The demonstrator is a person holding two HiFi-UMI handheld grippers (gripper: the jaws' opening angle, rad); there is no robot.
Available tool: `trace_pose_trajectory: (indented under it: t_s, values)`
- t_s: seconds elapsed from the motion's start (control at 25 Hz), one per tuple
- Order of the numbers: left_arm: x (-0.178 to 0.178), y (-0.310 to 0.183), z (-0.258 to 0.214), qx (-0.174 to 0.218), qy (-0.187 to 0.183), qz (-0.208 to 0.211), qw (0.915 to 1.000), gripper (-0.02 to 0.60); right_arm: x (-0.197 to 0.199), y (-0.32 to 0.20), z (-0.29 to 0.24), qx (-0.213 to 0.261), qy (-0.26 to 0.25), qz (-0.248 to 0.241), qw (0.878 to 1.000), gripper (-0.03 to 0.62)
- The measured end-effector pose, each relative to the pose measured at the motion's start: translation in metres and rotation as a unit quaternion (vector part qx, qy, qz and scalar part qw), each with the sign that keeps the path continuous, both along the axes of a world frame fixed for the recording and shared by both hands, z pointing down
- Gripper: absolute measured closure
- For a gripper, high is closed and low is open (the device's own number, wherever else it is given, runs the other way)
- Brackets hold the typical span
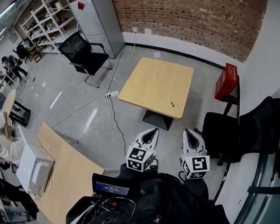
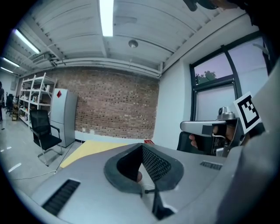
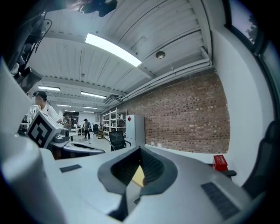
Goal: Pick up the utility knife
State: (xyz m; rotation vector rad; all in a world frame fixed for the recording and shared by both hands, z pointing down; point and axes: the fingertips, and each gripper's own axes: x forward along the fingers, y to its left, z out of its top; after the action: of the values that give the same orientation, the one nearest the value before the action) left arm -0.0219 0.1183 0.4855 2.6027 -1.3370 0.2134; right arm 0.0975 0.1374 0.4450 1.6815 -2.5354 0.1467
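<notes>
The knife (image 1: 172, 104), a small dark thing too far off to make out well, lies near the tabletop's (image 1: 150, 82) front right edge; left gripper (image 1: 154, 131) and right gripper (image 1: 188, 131) hang well apart from it, fingers pressed together on nothing; arriving unopened, they would likely nudge it over that edge.

My right gripper (image 3: 140, 151) points level across the room, jaws closed tip to tip and holding nothing. A sliver of yellow surface (image 3: 138, 176) shows through the gap below them. Beyond are a brick wall (image 3: 188, 118) and a red box (image 3: 220, 162).
</notes>
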Motion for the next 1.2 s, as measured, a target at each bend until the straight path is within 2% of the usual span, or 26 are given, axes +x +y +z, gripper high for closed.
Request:
trace_pose_trajectory:
  t_s: [0.48,1.2]
  values:
    - [-0.029,-0.068,0.002,-0.008,0.012,0.006,0.9999,0.581,-0.035,-0.067,-0.002,-0.007,0.010,-0.005,1.000,0.589]
    - [-0.049,-0.113,0.016,-0.023,0.017,0.030,0.9991,0.581,-0.061,-0.112,0.008,-0.019,0.019,0.005,1.000,0.589]
